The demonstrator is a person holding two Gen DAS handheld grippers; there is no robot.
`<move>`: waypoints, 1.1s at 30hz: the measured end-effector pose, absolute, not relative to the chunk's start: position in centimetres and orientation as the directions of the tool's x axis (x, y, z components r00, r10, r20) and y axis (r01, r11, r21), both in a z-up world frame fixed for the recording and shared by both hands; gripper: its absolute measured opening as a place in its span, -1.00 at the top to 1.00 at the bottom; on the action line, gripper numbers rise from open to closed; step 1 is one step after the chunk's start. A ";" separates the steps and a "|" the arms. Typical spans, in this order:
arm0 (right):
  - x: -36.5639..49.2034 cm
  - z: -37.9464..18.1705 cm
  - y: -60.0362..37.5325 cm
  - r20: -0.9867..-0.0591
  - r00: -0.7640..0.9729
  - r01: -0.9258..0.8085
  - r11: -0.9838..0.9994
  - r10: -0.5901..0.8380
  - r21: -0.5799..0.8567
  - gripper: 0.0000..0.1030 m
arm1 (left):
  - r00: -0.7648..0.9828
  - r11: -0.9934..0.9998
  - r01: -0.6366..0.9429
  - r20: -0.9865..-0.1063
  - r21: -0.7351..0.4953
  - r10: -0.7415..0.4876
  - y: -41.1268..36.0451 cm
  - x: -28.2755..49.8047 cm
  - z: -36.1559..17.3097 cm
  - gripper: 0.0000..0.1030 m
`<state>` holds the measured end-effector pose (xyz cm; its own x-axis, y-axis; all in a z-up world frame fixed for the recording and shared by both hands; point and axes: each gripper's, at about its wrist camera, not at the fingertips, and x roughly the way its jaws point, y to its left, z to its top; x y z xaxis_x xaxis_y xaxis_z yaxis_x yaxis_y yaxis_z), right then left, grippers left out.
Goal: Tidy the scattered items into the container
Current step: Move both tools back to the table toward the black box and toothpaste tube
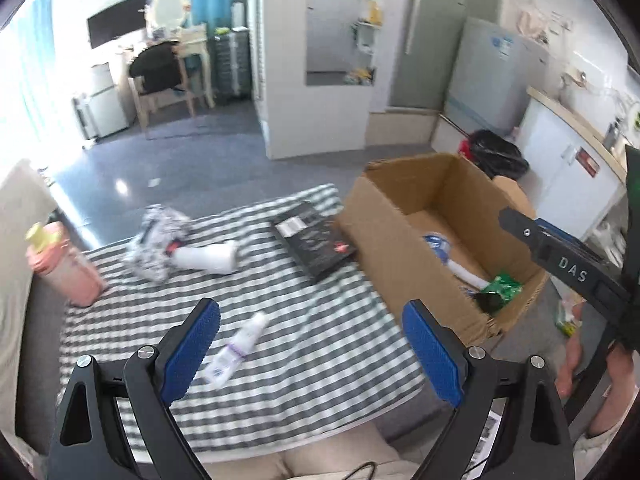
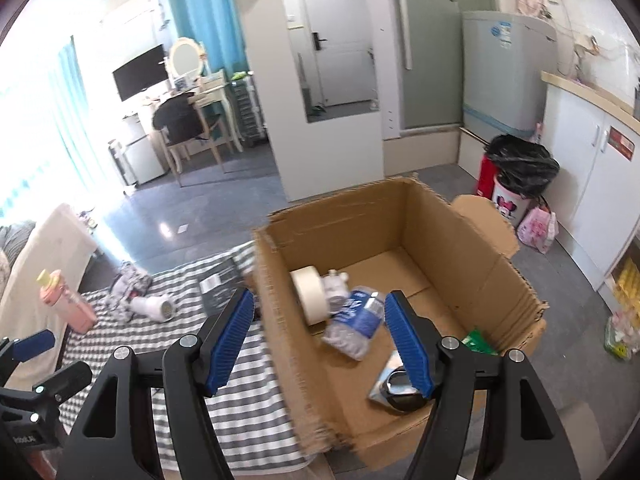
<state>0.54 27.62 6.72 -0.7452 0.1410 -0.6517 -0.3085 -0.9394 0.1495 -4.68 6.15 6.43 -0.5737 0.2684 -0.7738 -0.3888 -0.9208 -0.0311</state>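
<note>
Two hand-held grippers hover over a striped tablecloth [image 1: 320, 360] beside an open cardboard box [image 2: 460, 240]. The left gripper [image 1: 312, 344] stands wide open with nothing between its blue pads, poised above a small white tube [image 1: 236, 350] lying on the cloth. The right gripper [image 2: 320, 340] is also open and empty, its jaws spread above the box's near left wall.

Inside the box lie a roll of tape [image 2: 308, 294], a white bottle [image 2: 336, 280], a blue-and-white packet [image 2: 356, 320], a silver-edged dark item [image 2: 394, 392] and a green packet [image 2: 478, 340].

Still out on the cloth, left of the box: a black book [image 1: 316, 240] touching the box's side, a white cylinder [image 1: 208, 258] on its side, a crumpled patterned cloth [image 1: 156, 240] just beside it, and a pink bottle with a yellow cap [image 1: 64, 264] at the far left edge.

A person's hand [image 1: 576, 360] grips the right tool's handle at the right.
</note>
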 end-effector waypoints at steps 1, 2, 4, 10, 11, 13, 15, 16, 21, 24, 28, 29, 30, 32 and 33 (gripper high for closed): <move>0.7 6.9 27.0 -0.647 -0.751 -0.296 -0.943 0.134 0.149 -0.32 | -0.582 -0.926 -0.377 -0.771 -0.026 0.258 5.3 -4.3 6.4 -0.84; 0.9 7.0 26.4 -0.643 -0.755 -0.286 -0.947 0.128 0.147 -0.32 | -0.589 -0.931 -0.365 -0.770 -0.020 0.247 4.5 -4.1 6.4 -0.85; 1.1 7.0 25.2 -0.637 -0.762 -0.263 -0.954 0.115 0.143 -0.32 | -0.601 -0.943 -0.333 -0.770 -0.002 0.214 2.9 -3.8 5.9 -0.86; 0.6 5.7 20.7 -0.651 -0.759 -0.160 -0.978 0.037 0.131 -0.33 | -0.610 -0.966 -0.252 -0.784 0.053 0.116 -1.0 -4.0 2.7 -0.87; 0.4 5.3 20.0 -0.655 -0.755 -0.142 -0.981 0.023 0.130 -0.33 | -0.609 -0.969 -0.243 -0.785 0.048 0.114 -1.6 -4.1 2.0 -0.87; -0.2 4.6 18.8 -0.666 -0.746 -0.113 -0.986 0.002 0.123 -0.33 | -0.617 -0.973 -0.225 -0.780 0.047 0.105 -2.7 -4.2 0.7 -0.87; -0.9 4.0 17.4 -0.677 -0.736 -0.086 -0.990 -0.014 0.114 -0.33 | -0.637 -0.976 -0.211 -0.765 0.059 0.092 -3.4 -4.5 -0.6 -0.87; -1.3 3.6 16.8 -0.682 -0.731 -0.071 -0.991 -0.024 0.110 -0.33 | -0.644 -0.976 -0.208 -0.761 0.067 0.084 -3.5 -4.6 -1.3 -0.87; -3.6 1.7 14.7 -0.712 -0.701 -0.029 -0.995 -0.048 0.094 -0.33 | -0.634 -0.972 -0.221 -0.769 0.084 0.078 -3.8 -5.8 -4.7 -0.87; -5.1 0.4 14.0 -0.735 -0.676 -0.020 -0.996 -0.054 0.091 -0.33 | -0.616 -0.969 -0.228 -0.785 0.096 0.067 -3.8 -7.0 -6.7 -0.87; -7.0 -1.2 13.5 -0.759 -0.649 -0.019 -0.996 -0.058 0.092 -0.33 | -0.596 -0.966 -0.244 -0.799 0.087 0.079 -3.8 -8.3 -8.8 -0.87; -7.6 -1.6 13.4 -0.766 -0.640 -0.021 -0.995 -0.058 0.093 -0.33 | -0.591 -0.965 -0.249 -0.802 0.080 0.086 -3.8 -8.5 -9.1 -0.87; -8.1 -2.0 13.4 -0.772 -0.634 -0.023 -0.995 -0.057 0.093 -0.33 | -0.585 -0.965 -0.253 -0.806 0.074 0.092 -3.8 -8.8 -9.5 -0.87; -9.1 -2.7 13.4 -0.782 -0.621 -0.027 -0.995 -0.054 0.091 -0.33 | -0.572 -0.963 -0.263 -0.814 0.062 0.103 -3.6 -9.5 -10.3 -0.87; -9.5 -3.0 13.4 -0.785 -0.618 -0.030 -0.995 -0.052 0.090 -0.33 | -0.566 -0.962 -0.266 -0.818 0.061 0.105 -3.5 -9.8 -10.5 -0.87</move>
